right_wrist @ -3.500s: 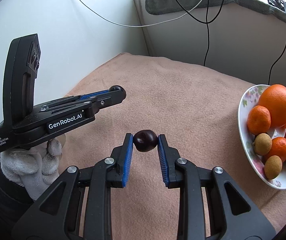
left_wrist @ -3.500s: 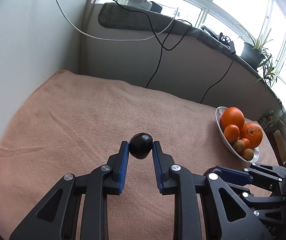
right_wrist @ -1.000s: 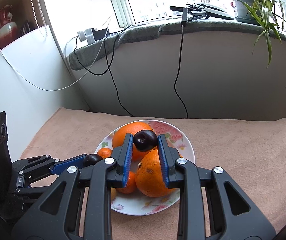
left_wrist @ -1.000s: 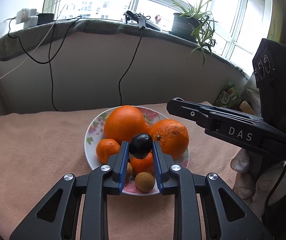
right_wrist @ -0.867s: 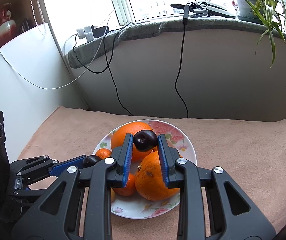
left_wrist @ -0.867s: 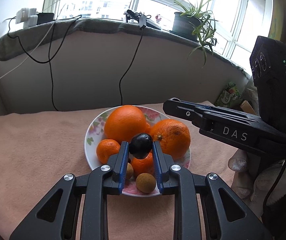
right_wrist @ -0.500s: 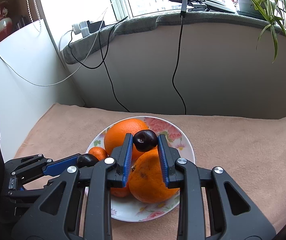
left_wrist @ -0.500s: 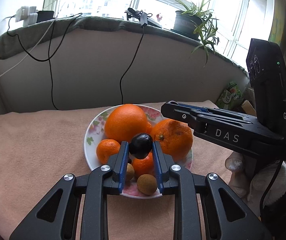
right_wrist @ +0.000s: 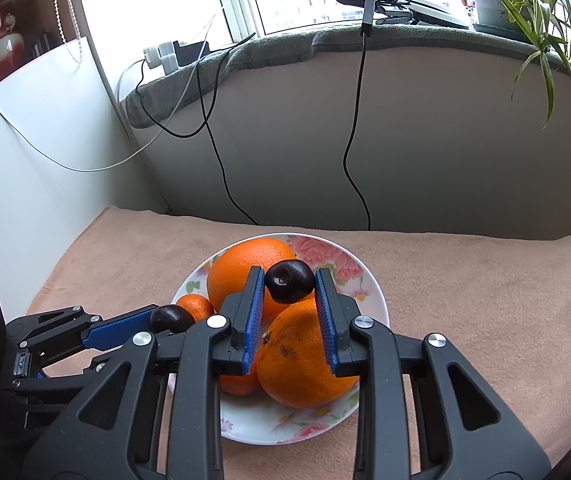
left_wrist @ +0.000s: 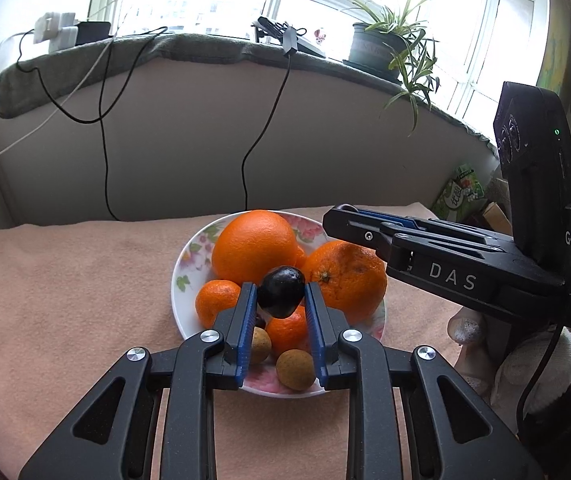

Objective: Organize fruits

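Observation:
A flowered white plate [left_wrist: 181, 264] [right_wrist: 377, 300] on the peach cloth holds two big oranges [left_wrist: 253, 246] [left_wrist: 345, 276], small tangerines [left_wrist: 215, 302] and brown longans [left_wrist: 295, 370]. My left gripper [left_wrist: 280, 290] hangs over the plate's near side, shut on a dark cherry [left_wrist: 281, 292]. In the right wrist view it reaches in from the left [right_wrist: 165, 318]. My right gripper [right_wrist: 289, 276] hovers over the oranges with a second dark cherry [right_wrist: 289, 282] at its fingertips. Its jaws are opening, and the pads still touch the fruit. Its tips [left_wrist: 349, 216] show above the right orange.
The peach cloth [left_wrist: 65, 300] covers the table around the plate. A beige wall with hanging black cables [left_wrist: 105, 160] rises just behind. The sill above carries a potted plant [left_wrist: 373, 48] and chargers. A gloved hand [left_wrist: 525, 360] holds the right gripper. A white wall [right_wrist: 25, 180] stands at the left.
Both grippers carried their cherries from over the bare cloth to above the plate. In the last second the right gripper crept further over the oranges and its jaws widened slightly; the left stayed put.

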`<state>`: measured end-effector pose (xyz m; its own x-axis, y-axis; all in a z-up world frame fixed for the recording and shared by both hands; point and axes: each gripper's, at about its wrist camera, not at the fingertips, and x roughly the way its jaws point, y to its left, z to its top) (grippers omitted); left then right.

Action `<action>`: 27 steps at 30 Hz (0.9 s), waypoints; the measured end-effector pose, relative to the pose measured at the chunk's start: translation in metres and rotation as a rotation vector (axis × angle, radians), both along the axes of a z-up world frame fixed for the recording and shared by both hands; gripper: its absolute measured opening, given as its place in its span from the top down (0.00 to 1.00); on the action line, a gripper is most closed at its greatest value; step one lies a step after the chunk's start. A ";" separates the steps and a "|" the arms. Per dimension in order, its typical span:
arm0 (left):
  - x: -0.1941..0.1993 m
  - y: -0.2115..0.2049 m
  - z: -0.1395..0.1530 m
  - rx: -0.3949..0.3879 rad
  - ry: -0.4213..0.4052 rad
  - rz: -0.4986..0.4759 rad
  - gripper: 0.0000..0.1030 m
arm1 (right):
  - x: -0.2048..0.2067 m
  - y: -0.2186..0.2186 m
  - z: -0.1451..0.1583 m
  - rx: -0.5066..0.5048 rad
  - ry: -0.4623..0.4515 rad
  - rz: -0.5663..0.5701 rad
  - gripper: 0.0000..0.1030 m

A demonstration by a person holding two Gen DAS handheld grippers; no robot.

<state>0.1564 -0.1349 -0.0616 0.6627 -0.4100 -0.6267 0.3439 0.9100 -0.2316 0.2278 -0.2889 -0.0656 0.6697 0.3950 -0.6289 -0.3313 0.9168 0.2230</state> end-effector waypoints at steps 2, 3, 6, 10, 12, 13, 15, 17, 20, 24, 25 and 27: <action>0.000 0.000 0.000 0.001 -0.002 0.000 0.75 | -0.001 0.000 0.001 0.003 -0.005 -0.001 0.61; 0.000 0.000 0.000 0.000 -0.003 0.001 0.70 | -0.002 0.000 0.002 0.004 -0.012 -0.001 0.52; -0.001 0.001 0.002 -0.001 -0.009 0.000 0.68 | -0.004 0.001 0.004 0.000 -0.022 0.002 0.46; -0.002 0.001 0.004 0.001 -0.015 -0.001 0.65 | -0.005 0.002 0.006 -0.004 -0.026 0.003 0.38; -0.004 0.001 0.005 0.003 -0.021 0.002 0.52 | -0.006 0.003 0.007 -0.007 -0.028 0.004 0.31; -0.005 0.001 0.006 0.004 -0.025 0.004 0.49 | -0.007 0.004 0.007 -0.011 -0.029 0.004 0.30; -0.006 0.001 0.007 0.003 -0.028 0.005 0.46 | -0.008 0.005 0.008 -0.017 -0.031 0.003 0.25; -0.007 0.002 0.008 0.007 -0.031 0.009 0.39 | -0.009 0.004 0.010 -0.016 -0.035 0.001 0.20; -0.009 0.002 0.009 0.016 -0.035 0.015 0.34 | -0.008 0.004 0.012 -0.012 -0.036 -0.002 0.15; -0.009 0.002 0.009 0.032 -0.032 0.037 0.23 | -0.009 0.004 0.013 -0.016 -0.033 -0.004 0.08; -0.008 0.002 0.009 0.033 -0.030 0.041 0.23 | -0.009 0.004 0.013 -0.018 -0.032 -0.003 0.07; -0.008 0.002 0.009 0.036 -0.023 0.047 0.22 | -0.009 0.005 0.012 -0.020 -0.031 0.000 0.05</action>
<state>0.1487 -0.1326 -0.0525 0.6947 -0.3556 -0.6253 0.3057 0.9328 -0.1908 0.2184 -0.2841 -0.0532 0.6888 0.3825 -0.6158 -0.3379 0.9209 0.1941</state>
